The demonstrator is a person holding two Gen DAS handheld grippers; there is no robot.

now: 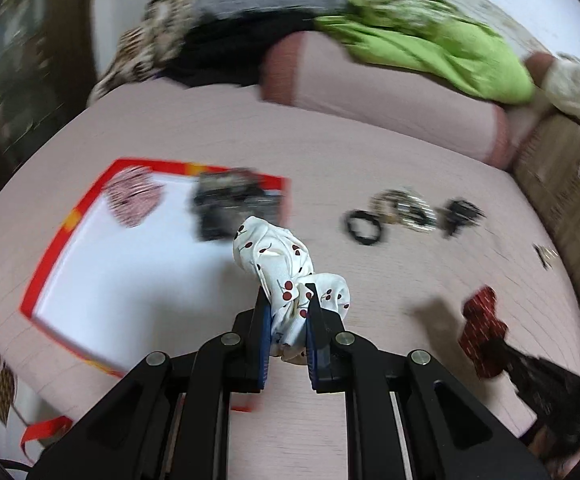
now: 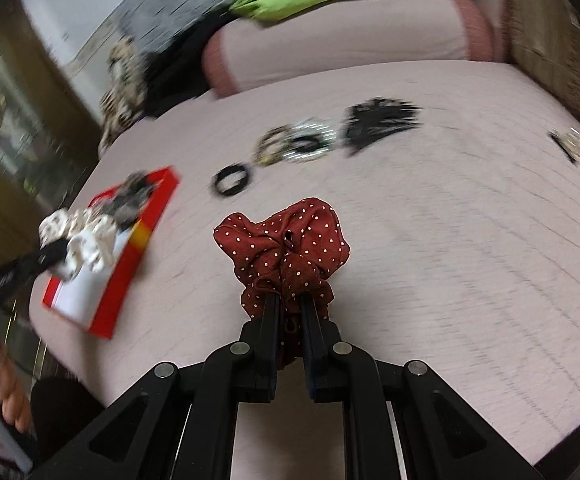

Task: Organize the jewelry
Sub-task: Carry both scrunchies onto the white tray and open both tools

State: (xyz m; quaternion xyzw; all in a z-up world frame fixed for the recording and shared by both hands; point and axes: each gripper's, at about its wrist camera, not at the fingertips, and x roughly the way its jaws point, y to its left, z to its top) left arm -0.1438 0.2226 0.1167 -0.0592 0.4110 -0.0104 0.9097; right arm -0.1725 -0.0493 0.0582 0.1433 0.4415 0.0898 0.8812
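Note:
My left gripper (image 1: 288, 294) is shut on a white cherry-print scrunchie (image 1: 278, 260) and holds it above the right edge of a red-rimmed white box (image 1: 70, 216). The box holds a pink patterned scrunchie (image 1: 134, 196) and a dark item (image 1: 230, 200). My right gripper (image 2: 290, 300) is shut on a dark red polka-dot scrunchie (image 2: 286, 240) above the pink bedsheet. The red scrunchie also shows in the left wrist view (image 1: 483, 330). The white scrunchie (image 2: 78, 240) and the box (image 2: 130, 248) show at left in the right wrist view.
On the bed lie a black hair tie (image 2: 232, 180), a heap of bracelets (image 2: 295, 144), a black hair accessory (image 2: 381, 122) and a small clip (image 2: 569, 146). A pink pillow (image 1: 389, 92), green cloth (image 1: 429, 40) and other clothes lie at the back.

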